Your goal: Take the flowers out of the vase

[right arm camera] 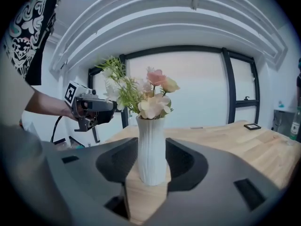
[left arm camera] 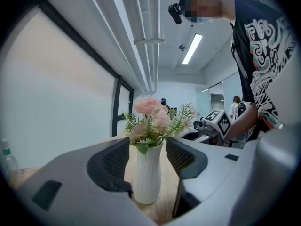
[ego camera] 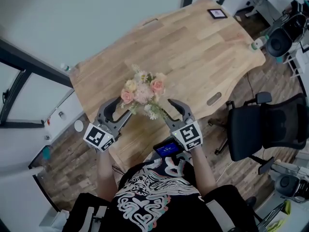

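A bunch of pink and cream flowers [ego camera: 143,93] stands upright in a ribbed white vase [left arm camera: 147,175] on the wooden table [ego camera: 203,47]. From the head view the blooms hide the vase. My left gripper [ego camera: 123,108] sits just left of the bunch and my right gripper [ego camera: 168,109] just right of it, both open and pointing inward. In the left gripper view the vase shows in the gap of the left gripper [left arm camera: 146,159] with the flowers [left arm camera: 153,119] above. The right gripper [right arm camera: 151,161] frames the vase [right arm camera: 151,152] the same way. No pad presses on the vase.
A black office chair [ego camera: 263,127] stands right of the table. A small dark frame [ego camera: 217,13] lies at the table's far end, and a bottle [ego camera: 256,44] sits at its right edge. A device with a blue screen [ego camera: 168,149] hangs at the person's chest.
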`<state>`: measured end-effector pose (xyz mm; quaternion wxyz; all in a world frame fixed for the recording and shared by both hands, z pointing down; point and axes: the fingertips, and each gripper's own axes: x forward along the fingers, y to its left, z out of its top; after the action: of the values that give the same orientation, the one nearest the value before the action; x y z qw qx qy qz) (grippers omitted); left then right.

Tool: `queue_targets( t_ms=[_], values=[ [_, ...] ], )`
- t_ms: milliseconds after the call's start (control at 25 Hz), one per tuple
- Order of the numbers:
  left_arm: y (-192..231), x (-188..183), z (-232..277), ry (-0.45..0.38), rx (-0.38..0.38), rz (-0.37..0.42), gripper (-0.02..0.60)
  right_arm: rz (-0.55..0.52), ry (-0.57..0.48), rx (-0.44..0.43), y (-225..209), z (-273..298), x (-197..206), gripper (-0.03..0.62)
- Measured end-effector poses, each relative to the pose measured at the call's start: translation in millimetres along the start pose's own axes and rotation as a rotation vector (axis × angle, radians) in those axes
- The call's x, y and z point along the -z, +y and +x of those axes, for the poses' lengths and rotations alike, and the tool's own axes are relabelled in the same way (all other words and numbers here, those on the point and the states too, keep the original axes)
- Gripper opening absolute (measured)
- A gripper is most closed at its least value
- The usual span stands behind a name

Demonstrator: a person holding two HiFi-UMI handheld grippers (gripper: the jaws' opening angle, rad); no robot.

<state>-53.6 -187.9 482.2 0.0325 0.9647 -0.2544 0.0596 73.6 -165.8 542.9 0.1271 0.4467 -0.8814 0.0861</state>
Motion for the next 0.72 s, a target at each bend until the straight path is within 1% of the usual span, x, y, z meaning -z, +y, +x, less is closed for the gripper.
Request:
queue_targets(
  t_ms=[120, 160, 200, 320, 400, 440, 480, 720],
  values=[
    [1, -6, 3, -0.038, 0.047, -0.022, 0.294, -0.014, 0.019, -0.026, -5, 15, 4, 0.193],
    [1, -8, 5, -0.050, 0.062, -0.027, 0.337, -0.020, 0.026, -0.035, -6, 20, 5, 0.195],
    [1, -10, 7, -0.058, 0.077, -0.029, 0.361, -0.026, 0.033, -0.045, -7, 25, 6, 0.227],
    [-2, -15, 15, -0.061, 0.119, -0.016, 0.388, -0.053, 0.039, -0.075, -6, 36, 2, 0.230],
    [-3, -19, 20, -0.066, 0.139, -0.007, 0.388, -0.073, 0.038, -0.095, -3, 42, -3, 0.232],
    [-3, -20, 22, -0.070, 0.145, -0.004, 0.388, -0.077, 0.041, -0.105, -2, 46, -4, 0.280],
    [-3, -21, 25, -0.073, 0.150, -0.002, 0.388, -0.078, 0.046, -0.113, -1, 50, -4, 0.285],
    [2, -27, 37, -0.098, 0.176, 0.006, 0.388, -0.106, 0.046, -0.139, 0, 74, -10, 0.285]
  ],
)
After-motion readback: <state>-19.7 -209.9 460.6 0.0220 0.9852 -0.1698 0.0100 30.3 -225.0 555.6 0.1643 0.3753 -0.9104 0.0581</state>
